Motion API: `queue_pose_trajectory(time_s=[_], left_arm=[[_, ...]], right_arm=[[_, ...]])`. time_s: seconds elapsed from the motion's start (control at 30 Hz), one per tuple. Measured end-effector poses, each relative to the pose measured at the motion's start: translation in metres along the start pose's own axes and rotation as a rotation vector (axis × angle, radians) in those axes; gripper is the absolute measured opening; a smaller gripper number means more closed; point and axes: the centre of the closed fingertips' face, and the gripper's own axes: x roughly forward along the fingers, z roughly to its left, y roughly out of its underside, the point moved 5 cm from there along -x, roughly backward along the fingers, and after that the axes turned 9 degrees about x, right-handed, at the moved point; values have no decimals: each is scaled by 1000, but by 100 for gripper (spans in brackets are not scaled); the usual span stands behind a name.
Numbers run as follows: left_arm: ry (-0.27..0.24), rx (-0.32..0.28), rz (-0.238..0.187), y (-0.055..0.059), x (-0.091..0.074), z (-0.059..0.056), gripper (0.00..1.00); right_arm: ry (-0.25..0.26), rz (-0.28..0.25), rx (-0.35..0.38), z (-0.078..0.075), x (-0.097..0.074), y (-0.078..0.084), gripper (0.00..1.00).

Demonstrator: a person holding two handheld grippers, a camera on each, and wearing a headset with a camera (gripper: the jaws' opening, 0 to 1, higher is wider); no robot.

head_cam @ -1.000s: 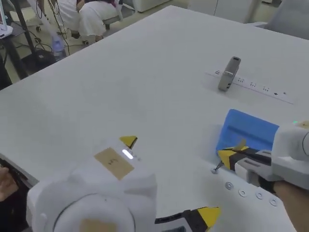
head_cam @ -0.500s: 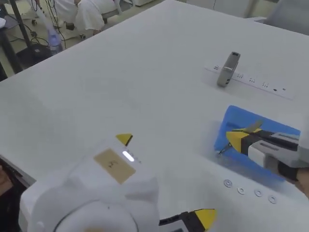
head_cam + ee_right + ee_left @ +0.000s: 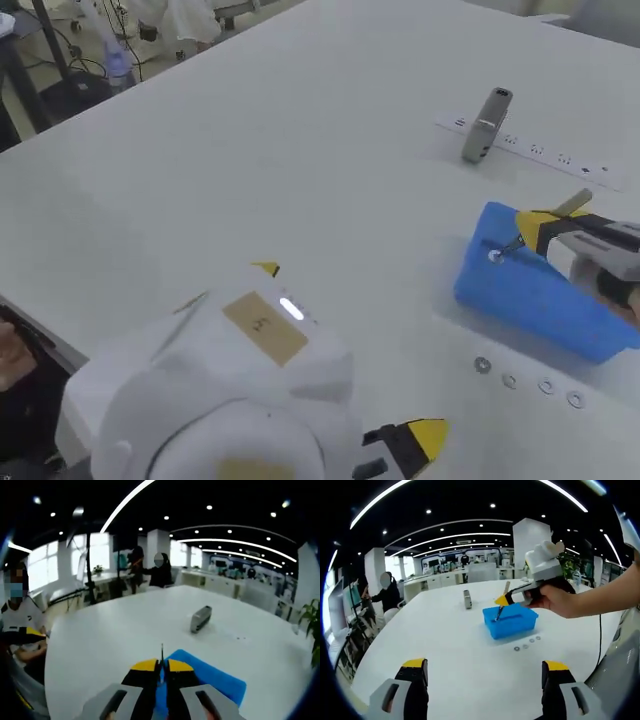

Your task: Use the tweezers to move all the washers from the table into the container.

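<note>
My right gripper [image 3: 545,225] is shut on thin metal tweezers [image 3: 510,245] and hangs over the near-left corner of the blue container [image 3: 540,295]. A small ring, seemingly a washer [image 3: 496,256], sits at the tweezer tip above the container's inside. Several washers [image 3: 509,381] lie in a row on the white table in front of the container. In the right gripper view the tweezers [image 3: 161,655] stick out between the closed yellow jaws, above the container [image 3: 215,680]. My left gripper [image 3: 485,667] stands wide open with nothing in it, low over the table, well short of the container [image 3: 512,622].
A grey device [image 3: 485,125] stands on a flat white power strip [image 3: 545,160] behind the container. The table's edge [image 3: 40,330] runs along the near left. People sit at desks beyond the table's far side.
My right gripper has lifted the tweezers from the table beside the washer row and carried them up and back over the container. The left gripper has stayed put.
</note>
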Motion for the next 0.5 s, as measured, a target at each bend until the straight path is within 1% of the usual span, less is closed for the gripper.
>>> queue_pose_trajectory(time_s=[0.07,0.13,0.17,0.23,0.3,0.4,0.5], left_arm=[[0,5,2,0,0,0,96],[0,8,3,0,0,0,96],[-2,9,4,0,0,0,96],[-5,10,4,0,0,0,96],[-10,10,5,1,0,1,96],[-14,10,7,1,0,2,95],[-13,10,6,1,0,2,96]], right_arm=[[10,10,0,-1,3,3,2],[18,20,1,-5,9,8,2],[18,30,-1,-4,15,12,2],[27,41,5,-8,17,16,2],[23,53,10,-7,22,20,2],[19,63,10,-6,25,23,2],[19,75,9,-8,24,27,3]])
